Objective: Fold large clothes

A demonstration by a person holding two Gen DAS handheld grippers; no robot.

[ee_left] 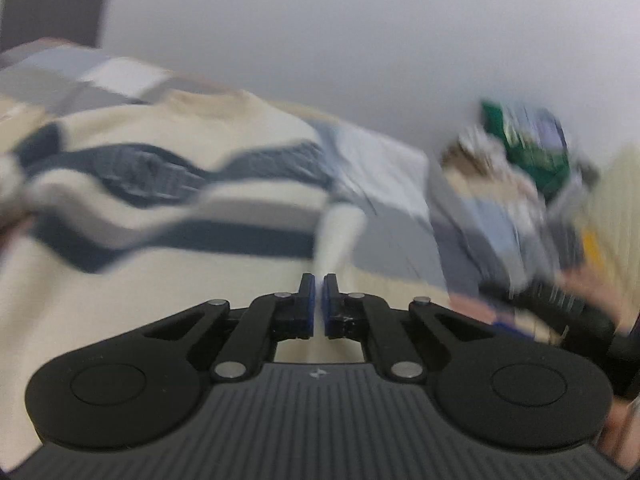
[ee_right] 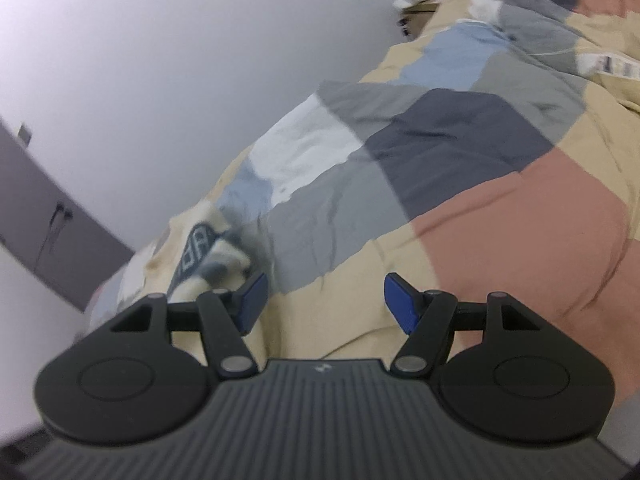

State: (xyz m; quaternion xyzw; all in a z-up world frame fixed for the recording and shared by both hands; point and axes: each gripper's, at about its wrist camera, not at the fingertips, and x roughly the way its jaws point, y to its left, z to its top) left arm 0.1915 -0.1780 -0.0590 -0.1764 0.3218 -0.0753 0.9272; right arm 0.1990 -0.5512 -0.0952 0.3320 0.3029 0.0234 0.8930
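The cream sweater (ee_left: 160, 200) with dark blue bands lies spread over the patchwork quilt (ee_left: 384, 168), its collar toward the pale wall (ee_left: 320, 20). A heap of clutter (ee_left: 520, 152) crowds the bed's right end. The left gripper (ee_left: 319, 284) hovers low over the sweater's hem, blue pads nearly touching; whether cloth sits between them I cannot tell. The right gripper (ee_right: 324, 296) hangs with jaws wide apart over bare quilt (ee_right: 500, 220), a bunched bit of sweater (ee_right: 208, 256) just beyond its left finger.
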